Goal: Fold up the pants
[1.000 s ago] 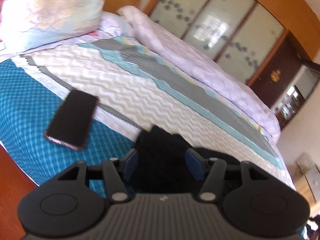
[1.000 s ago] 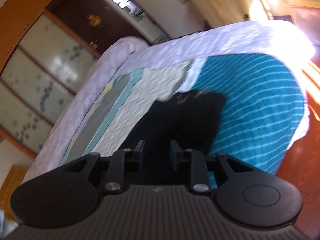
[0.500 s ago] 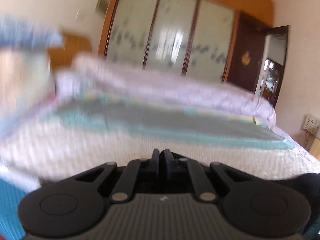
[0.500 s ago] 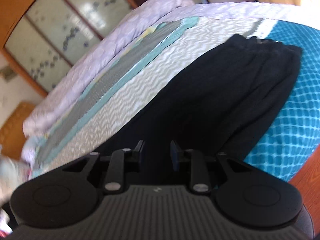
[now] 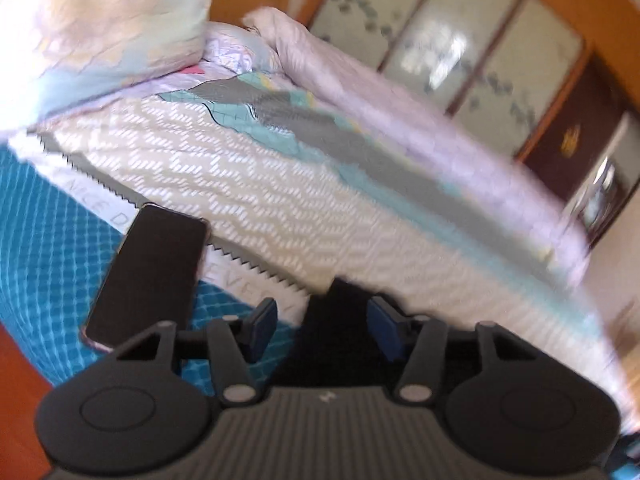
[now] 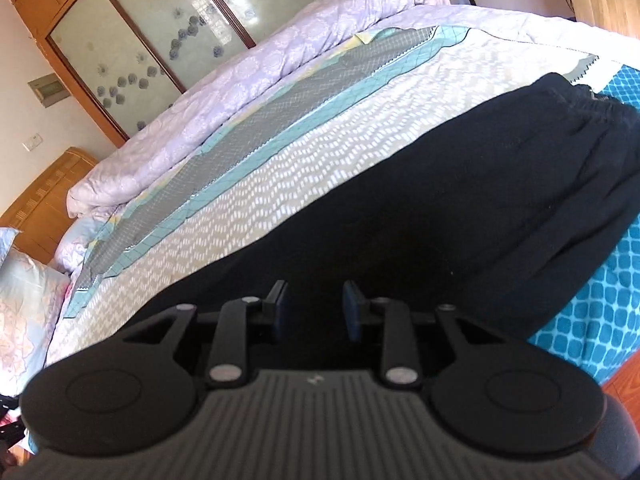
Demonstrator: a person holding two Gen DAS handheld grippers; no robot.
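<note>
Black pants (image 6: 460, 208) lie stretched out along the near side of the bed, waistband (image 6: 592, 108) at the far right end. My right gripper (image 6: 314, 308) is open, low over the middle of the pants. In the left wrist view one dark end of the pants (image 5: 336, 320) lies between the fingers of my left gripper (image 5: 324, 326), which is open and holds nothing.
A black phone (image 5: 148, 272) lies on the blue bedspread (image 5: 44, 240) just left of my left gripper. A pillow (image 5: 100, 32) sits at the head of the bed. A rolled lilac duvet (image 6: 256, 80) runs along the far side. The wooden floor (image 6: 624, 384) borders the bed's near edge.
My left gripper was shut half a second ago and is now open, swung back down over the pants' end beside the phone. My right gripper has stayed open over the pants.
</note>
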